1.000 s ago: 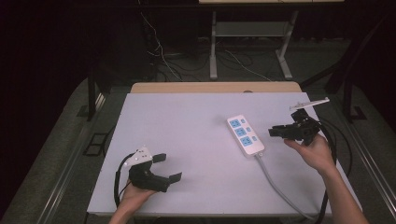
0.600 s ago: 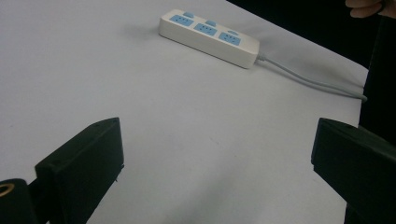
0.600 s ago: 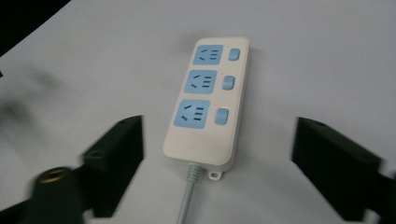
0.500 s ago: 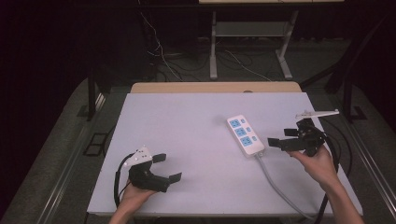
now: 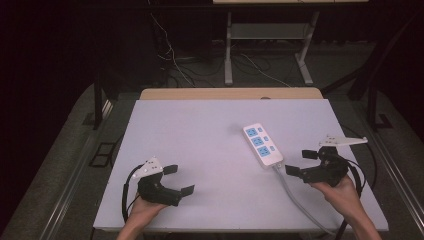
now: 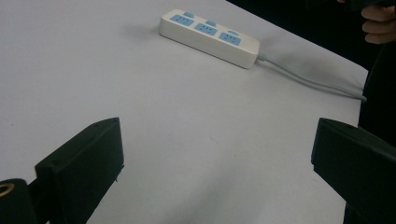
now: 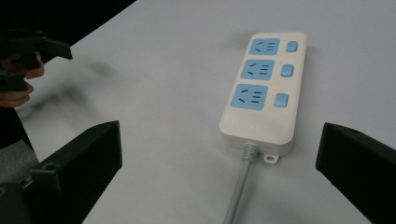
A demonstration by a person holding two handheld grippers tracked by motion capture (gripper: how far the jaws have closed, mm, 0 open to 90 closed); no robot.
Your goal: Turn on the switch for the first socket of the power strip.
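Observation:
A white power strip (image 5: 262, 145) with three blue sockets lies right of centre on the white tabletop (image 5: 200, 130). Its grey cable (image 5: 300, 200) runs off toward the near right edge. My right gripper (image 5: 300, 162) is open, low over the table just right of the strip's cable end. In the right gripper view the strip (image 7: 264, 88) lies ahead between the wide-apart jaws of this gripper (image 7: 219, 177). My left gripper (image 5: 179, 180) is open near the front left, with nothing between its fingers. From the left gripper (image 6: 219, 172) the strip (image 6: 210, 32) shows far off.
A wooden table edge (image 5: 230, 93) runs behind the white top. Metal desk legs (image 5: 229, 55) and loose cables (image 5: 170, 55) are on the dark floor beyond. The other hand (image 7: 18, 70) shows at the left of the right gripper view.
My right gripper has come down and toward the near edge, from beside the strip's far end to beside its cable end. The left gripper has stayed put.

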